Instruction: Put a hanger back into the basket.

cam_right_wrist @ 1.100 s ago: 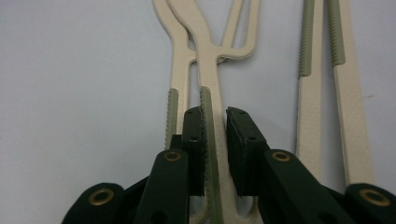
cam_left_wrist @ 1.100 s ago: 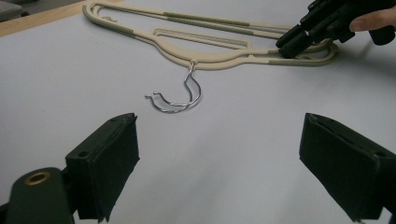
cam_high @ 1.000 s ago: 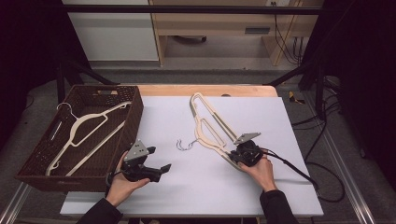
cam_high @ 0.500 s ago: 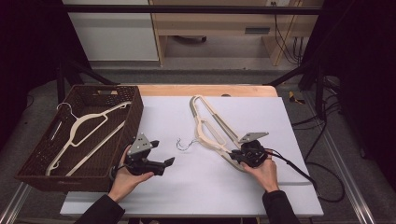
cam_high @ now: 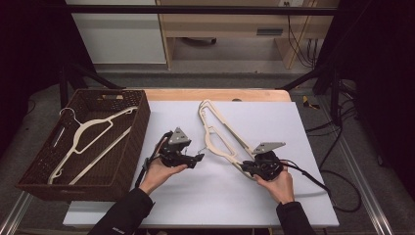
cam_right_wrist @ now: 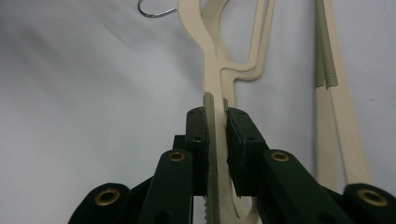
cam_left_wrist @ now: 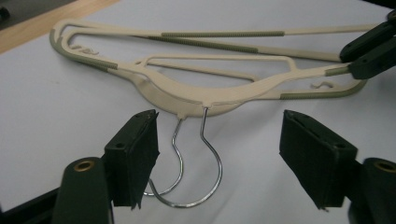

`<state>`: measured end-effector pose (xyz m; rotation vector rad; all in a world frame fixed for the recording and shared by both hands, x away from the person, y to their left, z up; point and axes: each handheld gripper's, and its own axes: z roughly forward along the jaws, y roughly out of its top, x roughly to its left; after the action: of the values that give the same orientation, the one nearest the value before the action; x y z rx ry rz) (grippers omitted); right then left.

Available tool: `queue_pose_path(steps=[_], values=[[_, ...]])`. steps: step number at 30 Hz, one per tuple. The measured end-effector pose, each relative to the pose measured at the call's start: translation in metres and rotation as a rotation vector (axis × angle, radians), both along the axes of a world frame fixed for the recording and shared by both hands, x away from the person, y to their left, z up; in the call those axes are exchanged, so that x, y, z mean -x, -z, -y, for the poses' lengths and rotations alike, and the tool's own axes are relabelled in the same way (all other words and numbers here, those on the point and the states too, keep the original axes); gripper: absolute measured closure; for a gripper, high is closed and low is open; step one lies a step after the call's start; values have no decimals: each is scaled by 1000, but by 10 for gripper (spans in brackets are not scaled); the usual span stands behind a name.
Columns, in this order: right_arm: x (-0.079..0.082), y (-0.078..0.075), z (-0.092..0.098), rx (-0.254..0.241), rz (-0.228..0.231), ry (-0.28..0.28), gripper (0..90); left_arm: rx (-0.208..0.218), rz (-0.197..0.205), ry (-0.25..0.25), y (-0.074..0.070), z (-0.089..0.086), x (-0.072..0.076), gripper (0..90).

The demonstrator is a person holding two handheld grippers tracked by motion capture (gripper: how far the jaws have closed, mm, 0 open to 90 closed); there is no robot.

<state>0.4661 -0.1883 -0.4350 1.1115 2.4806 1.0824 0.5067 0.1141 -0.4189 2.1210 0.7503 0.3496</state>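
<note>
High view: two cream hangers [cam_high: 219, 134] lie stacked on the white surface [cam_high: 293, 127], running from near its far edge down toward the near right. The right gripper [cam_high: 248, 168] sits at their lower end, held by the right hand [cam_high: 280, 182], whose forearm comes in from the near edge with the wrist bent slightly inward. The left hand [cam_high: 159, 171] reaches in from the near left, palm turned up under the left gripper [cam_high: 198, 157], which points right toward the hangers' wire hooks [cam_high: 201, 149]. A brown woven basket [cam_high: 128, 147] stands at the left edge of the surface with another cream hanger [cam_high: 88, 139] lying inside it.

Left gripper view: the jaws stand wide apart and hold nothing; the two wire hooks [cam_left_wrist: 198, 163] lie on the surface between them, closer to the left-hand pad. The hangers' shoulders [cam_left_wrist: 201, 93] stretch across beyond, and the right gripper [cam_left_wrist: 369, 51] clamps their end at the upper right.

Right gripper view: the jaws are closed narrow on the green-ribbed end of a hanger arm [cam_right_wrist: 211, 126], which runs straight up between the pads. The hangers' bottom bars [cam_right_wrist: 329, 93] lie to the right.
</note>
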Motion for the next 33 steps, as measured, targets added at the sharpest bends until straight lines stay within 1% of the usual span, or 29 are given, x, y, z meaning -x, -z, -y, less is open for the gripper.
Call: queue_pose_path(steps=[1,2,3,5,7,9,10,11,13,15,16,17,19,20,21,22,23,25,26,27,28,29,30,31,33], values=[[0,0,1,8,7,-8,795,-5,-8,2,3,3,-3,311],[1,0,1,8,3,-6,795,-10,-19,4,6,5,-6,337],[1,-1,1,6,4,-4,796,-26,-21,5,9,7,-9,358],[1,-1,1,2,3,-3,795,-44,-41,8,14,10,-13,403],[1,0,1,1,3,-3,796,-62,-60,22,18,12,-17,453],[2,0,0,0,-3,6,795,-67,-75,23,21,14,-20,508],[2,-1,0,0,-7,2,795,-69,-74,20,23,15,-21,538],[2,0,0,2,-4,2,795,-83,-76,22,24,16,-23,556],[2,0,0,4,0,0,795,-94,-89,27,27,17,-26,604],[2,0,-1,1,1,5,795,-89,-98,25,29,20,-28,648],[2,0,-1,1,0,5,795,-98,-104,32,30,21,-29,667],[2,0,-1,1,2,4,795,-104,-99,35,31,22,-29,692],[2,1,0,3,8,-5,795,-91,-107,45,31,22,-30,748],[3,1,-1,-1,3,4,795,-85,-104,45,31,23,-29,779],[3,1,-1,-1,0,5,795,-88,-102,43,31,23,-29,793],[4,1,-1,-1,0,1,795,-107,-100,45,30,23,-29,798],[4,2,-1,0,4,-8,795,-113,-100,51,30,23,-29,801],[5,1,-2,0,-5,0,794,-116,-89,46,29,24,-28,808],[5,2,-1,-1,-1,-7,794,-115,-88,42,28,24,-27,812],[5,2,-2,-7,-7,-5,793,-126,-84,45,27,23,-26,821],[6,2,-2,-6,-10,-8,793,-133,-72,44,26,23,-24,844],[6,2,-2,-11,-10,-1,792,-131,-68,43,25,24,-23,864],[7,2,-2,-4,-9,-11,792,-140,-70,43,23,24,-22,865],[8,2,-3,-13,-17,-3,792,-152,-67,46,22,24,-21,865],[9,2,-2,-4,-19,-11,791,-159,-78,47,21,25,-19,866]])
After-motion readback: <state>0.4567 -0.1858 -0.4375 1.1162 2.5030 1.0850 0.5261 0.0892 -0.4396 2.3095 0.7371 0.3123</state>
